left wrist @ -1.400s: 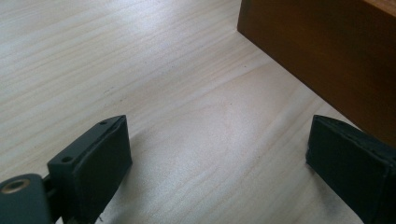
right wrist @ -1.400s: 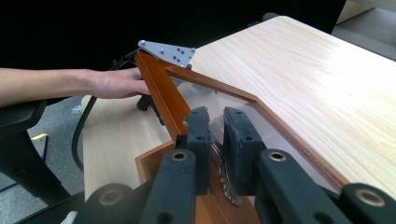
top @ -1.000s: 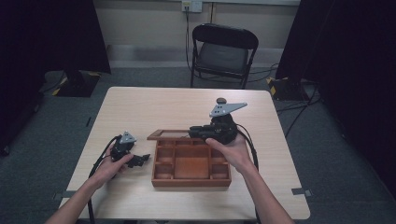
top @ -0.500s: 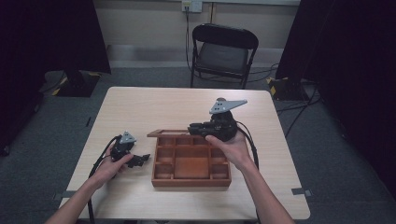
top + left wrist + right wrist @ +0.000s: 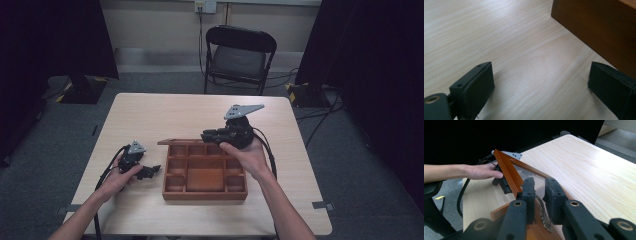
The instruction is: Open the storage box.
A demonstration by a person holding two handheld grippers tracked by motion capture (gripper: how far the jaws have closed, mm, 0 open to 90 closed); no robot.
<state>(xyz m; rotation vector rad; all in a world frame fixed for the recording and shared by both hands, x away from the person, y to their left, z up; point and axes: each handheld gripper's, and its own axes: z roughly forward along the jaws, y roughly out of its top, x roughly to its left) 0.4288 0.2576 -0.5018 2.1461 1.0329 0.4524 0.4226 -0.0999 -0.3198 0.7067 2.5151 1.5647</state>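
Lid (image 5: 507,171), glazed, wooden frame, reddish-brown: held raised by its near frame edge in my right claw (image 5: 539,192), which is clamped tight on it over the far rim of the compartmented wooden box (image 5: 205,172) on the desk (image 5: 165,112). An ornate metal clasp (image 5: 544,216) hangs at the gripped edge. Long axis runs along the box's far side, leftward from the claw. My left claw (image 5: 539,82) rests wide open, holding nothing, beside the box.
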